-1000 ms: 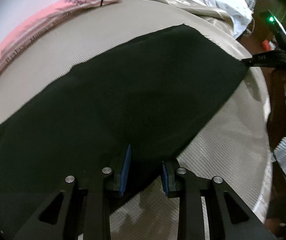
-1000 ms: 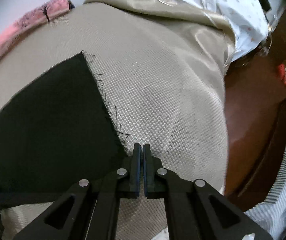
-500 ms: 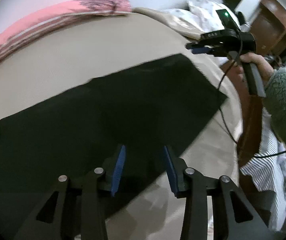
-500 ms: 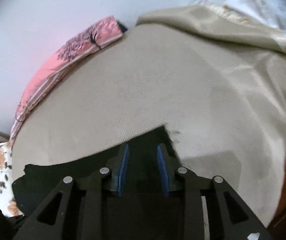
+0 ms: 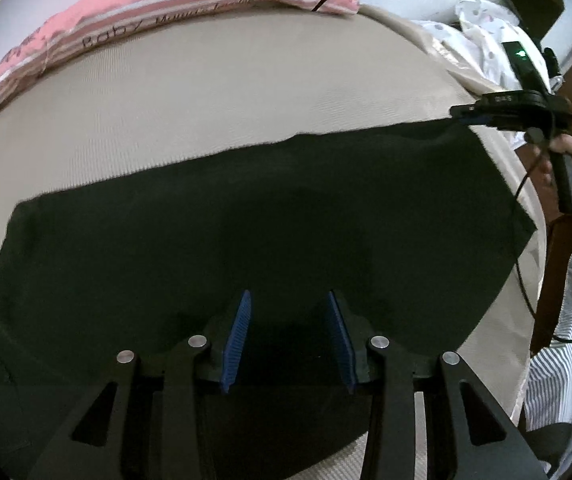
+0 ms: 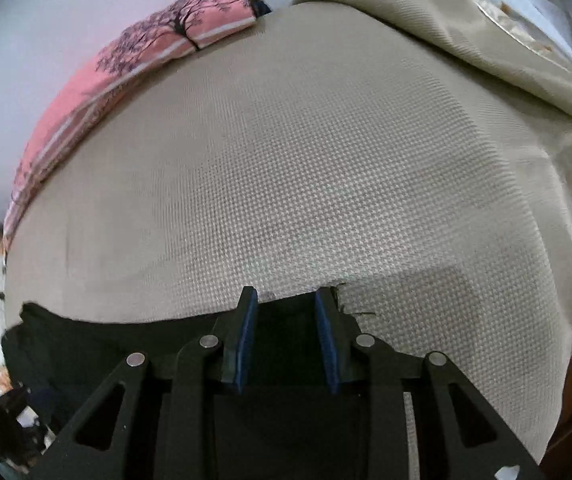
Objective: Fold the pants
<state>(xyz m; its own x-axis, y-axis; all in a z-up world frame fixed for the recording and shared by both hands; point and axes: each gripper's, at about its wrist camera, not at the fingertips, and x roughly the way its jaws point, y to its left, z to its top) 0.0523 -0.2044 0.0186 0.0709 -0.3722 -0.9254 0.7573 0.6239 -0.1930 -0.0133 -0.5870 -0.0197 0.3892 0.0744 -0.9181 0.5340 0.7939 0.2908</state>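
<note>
Black pants [image 5: 270, 216] lie flat across the beige woven bed cover [image 5: 214, 108]. My left gripper [image 5: 289, 294] hangs open over their near middle; its blue pads [image 5: 242, 336] stand apart above the cloth, nothing pinched. My right gripper [image 6: 286, 292] is also open, with the far hem corner of the pants [image 6: 286, 336] lying between and under its blue pads [image 6: 246, 340]. In the left wrist view the right gripper [image 5: 461, 112] sits at that far right corner, held by a hand [image 5: 569, 152].
A pink tree-print pillow [image 5: 174, 4] runs along the wall at the back. A shiny beige sheet [image 6: 465, 28] and white spotted cloth [image 5: 485, 36] pile at the back right. The wooden bed edge [image 5: 553, 280], a cable and striped clothing [image 5: 557, 384] are on the right.
My right gripper opened and swung from the near hem corner to the far one. My left gripper opened wider and shifted farther over the pants.
</note>
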